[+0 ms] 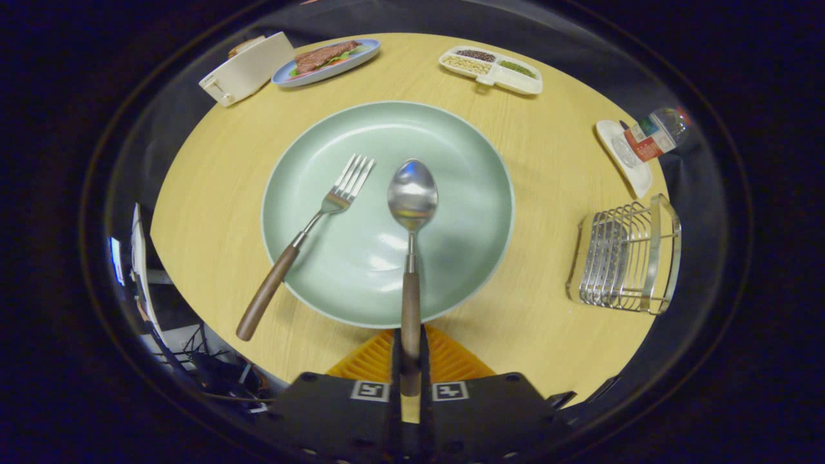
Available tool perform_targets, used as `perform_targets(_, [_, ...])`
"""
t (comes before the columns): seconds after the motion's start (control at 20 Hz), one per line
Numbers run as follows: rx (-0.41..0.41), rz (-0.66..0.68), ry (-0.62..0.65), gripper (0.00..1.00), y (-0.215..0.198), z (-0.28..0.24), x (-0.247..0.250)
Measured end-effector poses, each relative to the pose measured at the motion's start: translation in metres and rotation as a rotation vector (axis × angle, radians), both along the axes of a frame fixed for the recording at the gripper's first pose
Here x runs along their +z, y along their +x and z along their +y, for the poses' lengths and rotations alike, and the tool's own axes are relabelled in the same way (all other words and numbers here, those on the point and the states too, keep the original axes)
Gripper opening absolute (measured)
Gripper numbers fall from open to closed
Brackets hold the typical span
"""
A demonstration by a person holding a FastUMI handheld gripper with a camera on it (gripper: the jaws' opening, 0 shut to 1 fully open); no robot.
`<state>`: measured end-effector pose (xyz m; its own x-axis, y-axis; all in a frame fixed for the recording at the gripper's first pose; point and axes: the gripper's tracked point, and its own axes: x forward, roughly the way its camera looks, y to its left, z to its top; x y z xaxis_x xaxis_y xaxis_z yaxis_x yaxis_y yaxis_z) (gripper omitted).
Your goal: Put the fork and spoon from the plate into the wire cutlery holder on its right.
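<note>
Round and pale, the wooden table (213, 212) carries a big green plate (464, 154) in the middle, with a toaster (248, 67), a dish of food (325, 61) and a divided snack tray (493, 69) along its far side. At the near edge the gripper (410, 361) has its fingers drawn in on the wooden handle of the spoon (411, 193), one on each side of it, so the spoon looks clamped; its bowl reaches out over the middle of the plate. The fork (309, 225) lies to the left, tines on the plate and handle sticking out over the rim onto the table. The wire cutlery holder (628, 258) stands well to the right, near a bottle (654, 135) lying on a small white dish (635, 177). Both utensils look stiff and light, with polished metal heads likely to slip, so the wooden handle is the better place to grip. A hold this near the handle's end may let the heavier bowl droop.
</note>
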<state>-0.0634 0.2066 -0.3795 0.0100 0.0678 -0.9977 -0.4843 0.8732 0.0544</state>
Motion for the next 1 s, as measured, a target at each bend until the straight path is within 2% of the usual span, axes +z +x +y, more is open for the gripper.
perform_targets(0.1, [-0.013, 0.007, 0.012, 0.01, -0.001, 0.001, 0.005])
perform_targets(0.15, [-0.020, 0.015, 0.019, 0.01, -0.003, -0.001, 0.001])
perform_targets(0.35, [-0.043, 0.013, 0.052, 0.00, -0.001, -0.006, 0.021])
perform_targets(0.65, [-0.078, -0.004, 0.125, 0.00, 0.011, -0.028, 0.081])
perform_targets(0.85, [-0.148, 0.006, 0.166, 0.00, 0.023, -0.055, 0.124])
perform_targets(1.0, [-0.199, 0.008, 0.150, 0.00, 0.037, -0.089, 0.148])
